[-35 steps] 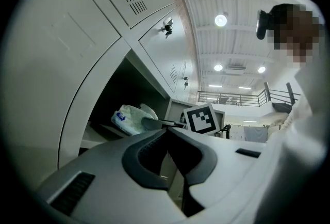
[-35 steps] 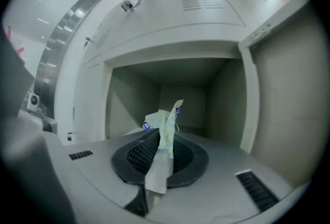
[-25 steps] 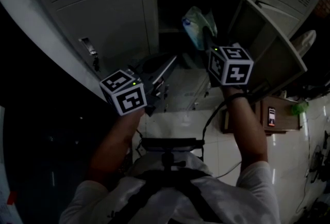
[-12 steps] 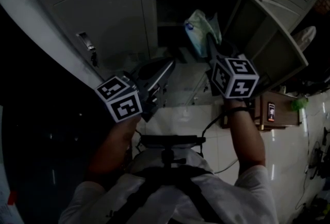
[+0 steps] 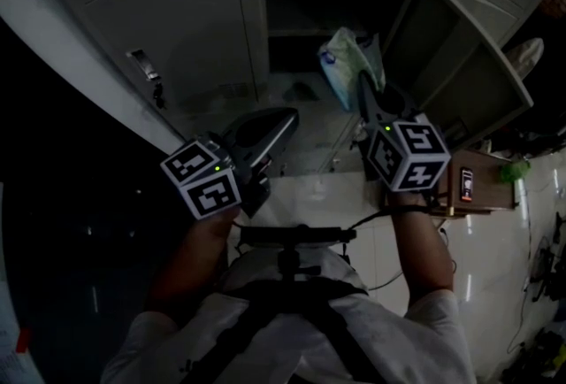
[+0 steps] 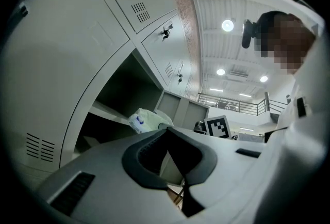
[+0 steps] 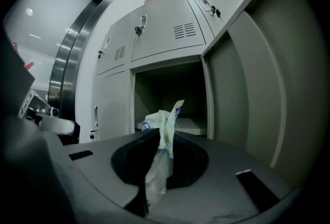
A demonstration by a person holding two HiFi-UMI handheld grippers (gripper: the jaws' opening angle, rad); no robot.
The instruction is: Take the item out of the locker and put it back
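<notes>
Forearms (image 5: 424, 241) in white sleeves reach away from the person's chest, each carrying a marker cube, and nothing rests on any surface here. The work is done in the air in front of a bank of grey lockers. Nearest on the left, the left tool (image 5: 285, 117) hangs idle beside the job, its jaws brought together with nothing between them, as its own view shows (image 6: 167, 130). It looks to be kept low and to one side so the opening stays free for the other arm. On the right and a little farther out, the right tool (image 5: 363, 88) is clenched on the neck of a crumpled pale plastic bag (image 5: 349, 62) with blue print. The right gripper view shows the thin film pinched between the pads, with the bag's bulk (image 7: 169, 114) standing up past the tips of the tool (image 7: 164, 134). Gripping it by the gathered neck seems sensible, since soft film gives little else to hold. The bag is therefore carried, touching no shelf, just in front of the mouth of the open compartment (image 5: 252, 19); whether it has crossed the door line cannot be told. From the left gripper view the same bag (image 6: 144, 121) shows against the dark opening. Beyond it lies the compartment's pale shelf (image 7: 195, 125), bare where it can be seen, and to the right the door (image 5: 460, 55) is swung wide, leaving a clear way in. Farthest off are the closed doors (image 7: 165, 32) of the upper row, with keys in their locks.
</notes>
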